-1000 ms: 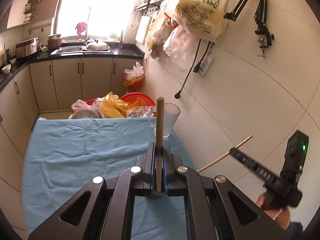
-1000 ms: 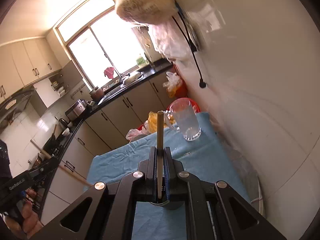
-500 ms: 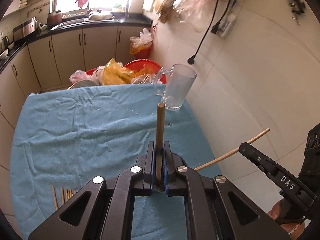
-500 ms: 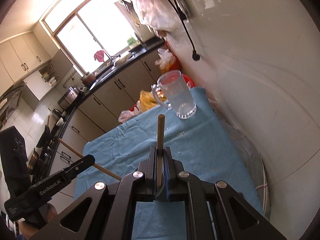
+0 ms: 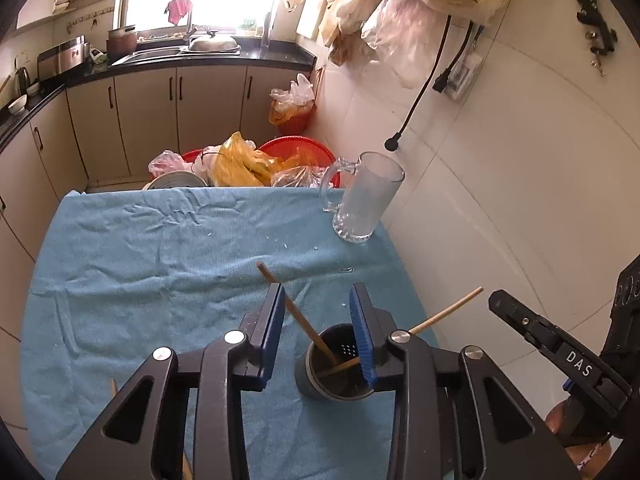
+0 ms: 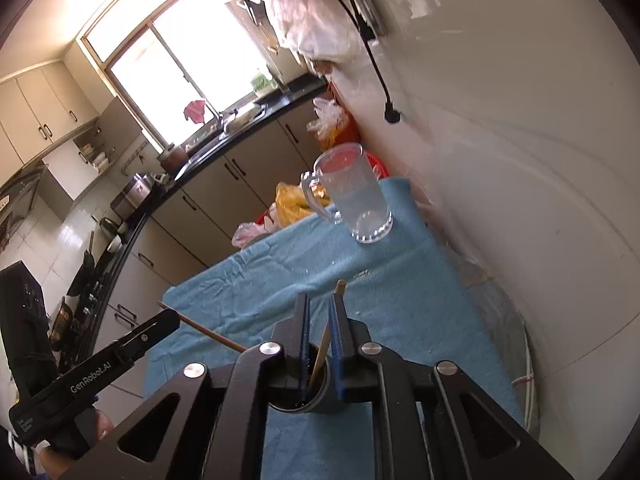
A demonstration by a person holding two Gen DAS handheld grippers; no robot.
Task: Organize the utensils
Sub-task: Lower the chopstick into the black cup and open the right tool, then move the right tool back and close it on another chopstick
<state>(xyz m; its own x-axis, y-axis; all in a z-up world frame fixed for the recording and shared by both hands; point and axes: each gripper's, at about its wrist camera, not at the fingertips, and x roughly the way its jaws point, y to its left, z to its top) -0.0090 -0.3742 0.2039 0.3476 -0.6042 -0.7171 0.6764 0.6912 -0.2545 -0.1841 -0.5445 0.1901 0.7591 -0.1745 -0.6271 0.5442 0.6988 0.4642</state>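
Two chopsticks (image 5: 298, 318) (image 5: 444, 314) lean in one holder (image 5: 320, 378); one glass mug (image 5: 366, 196).

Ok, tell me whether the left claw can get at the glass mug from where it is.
Probably yes: the left claw is open, and only bare blue cloth lies between it and the glass mug.

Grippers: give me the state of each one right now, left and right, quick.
Left gripper: open, jaws just opened; its chopstick stands free in the dark cup.
Right gripper: open a little, jaws just opened; second chopstick loose between them, in the cup.
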